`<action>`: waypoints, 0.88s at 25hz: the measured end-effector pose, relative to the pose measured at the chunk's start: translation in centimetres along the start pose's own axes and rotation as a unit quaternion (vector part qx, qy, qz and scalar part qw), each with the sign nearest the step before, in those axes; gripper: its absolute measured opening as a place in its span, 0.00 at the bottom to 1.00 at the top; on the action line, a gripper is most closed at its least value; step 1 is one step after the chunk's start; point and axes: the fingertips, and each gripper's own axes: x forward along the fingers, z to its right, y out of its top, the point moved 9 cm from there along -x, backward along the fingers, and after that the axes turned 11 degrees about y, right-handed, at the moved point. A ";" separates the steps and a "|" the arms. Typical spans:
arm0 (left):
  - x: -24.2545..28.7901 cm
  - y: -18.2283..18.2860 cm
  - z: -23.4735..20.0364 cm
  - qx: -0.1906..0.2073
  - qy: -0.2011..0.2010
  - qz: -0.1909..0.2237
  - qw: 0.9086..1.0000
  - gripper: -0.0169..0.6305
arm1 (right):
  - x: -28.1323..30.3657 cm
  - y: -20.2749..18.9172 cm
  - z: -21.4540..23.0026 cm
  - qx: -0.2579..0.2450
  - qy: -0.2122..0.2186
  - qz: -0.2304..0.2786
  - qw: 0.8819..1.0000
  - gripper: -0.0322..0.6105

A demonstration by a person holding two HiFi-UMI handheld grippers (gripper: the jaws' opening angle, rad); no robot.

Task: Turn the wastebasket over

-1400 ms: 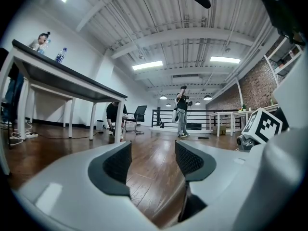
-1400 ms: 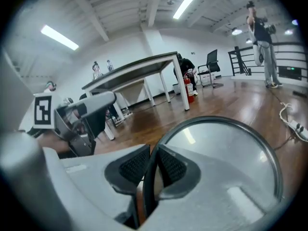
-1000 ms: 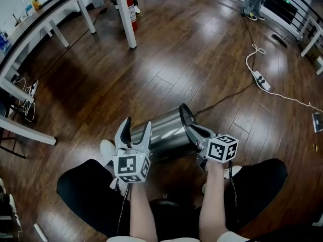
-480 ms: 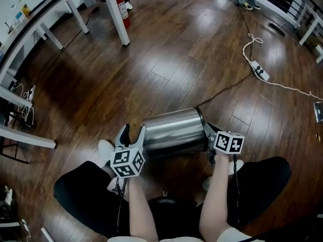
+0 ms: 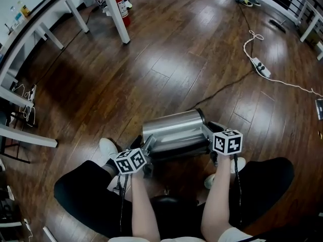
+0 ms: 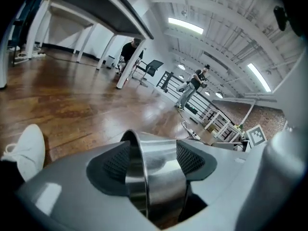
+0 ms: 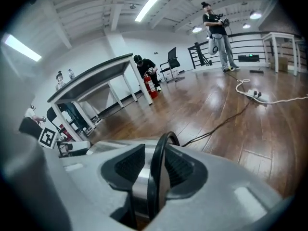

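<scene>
The steel wastebasket (image 5: 174,127) lies on its side on the wood floor, between the person's feet. Its black rim (image 7: 161,143) faces right and its closed bottom faces left. My left gripper (image 5: 147,148) is at the bottom end. Its jaws are opening, and the basket's bottom edge (image 6: 159,186) sits between the pads of the left gripper (image 6: 154,158). My right gripper (image 5: 207,133) is at the mouth end. The jaws of the right gripper (image 7: 151,165) are opening, with the black rim and steel wall loose between the pads.
White shoes (image 5: 107,147) (image 5: 237,163) flank the basket. A black cable (image 5: 227,87) runs off from behind it, and a white power strip (image 5: 261,70) lies further right. A white table leg (image 5: 115,9) and a red fire extinguisher (image 5: 121,4) stand at the back.
The basket has settled from tilted to flat on its side. My left gripper has dropped onto its bottom end. My right gripper's jaws have loosened on the rim.
</scene>
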 end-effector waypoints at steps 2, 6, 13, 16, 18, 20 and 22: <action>0.3 -1.0 -0.3 -0.031 -0.017 -0.021 0.999 0.42 | 0.3 -0.6 -0.1 0.012 0.000 -0.010 1.000 0.22; 0.4 -1.8 -0.8 -0.125 -0.066 -0.039 0.989 0.29 | 0.3 -0.9 0.3 0.036 0.008 -0.011 0.999 0.20; -2.0 2.8 2.3 -0.037 -0.076 0.014 0.996 0.23 | -0.5 -1.7 1.4 0.088 0.013 0.010 0.996 0.20; -4.3 6.5 6.1 0.085 -0.067 0.043 0.993 0.20 | 0.8 -3.7 1.5 0.125 0.020 0.008 0.992 0.21; -5.2 7.1 8.5 0.184 -0.058 0.042 0.980 0.19 | 2.9 -5.6 1.2 0.113 0.016 -0.023 0.993 0.21; -4.9 6.2 11.1 0.279 -0.045 0.032 0.959 0.18 | 5.7 -7.5 0.6 0.101 0.028 -0.040 0.994 0.04; -3.9 4.1 14.0 0.359 -0.047 0.012 0.932 0.16 | 7.4 -9.5 0.6 0.128 0.020 -0.034 0.991 0.03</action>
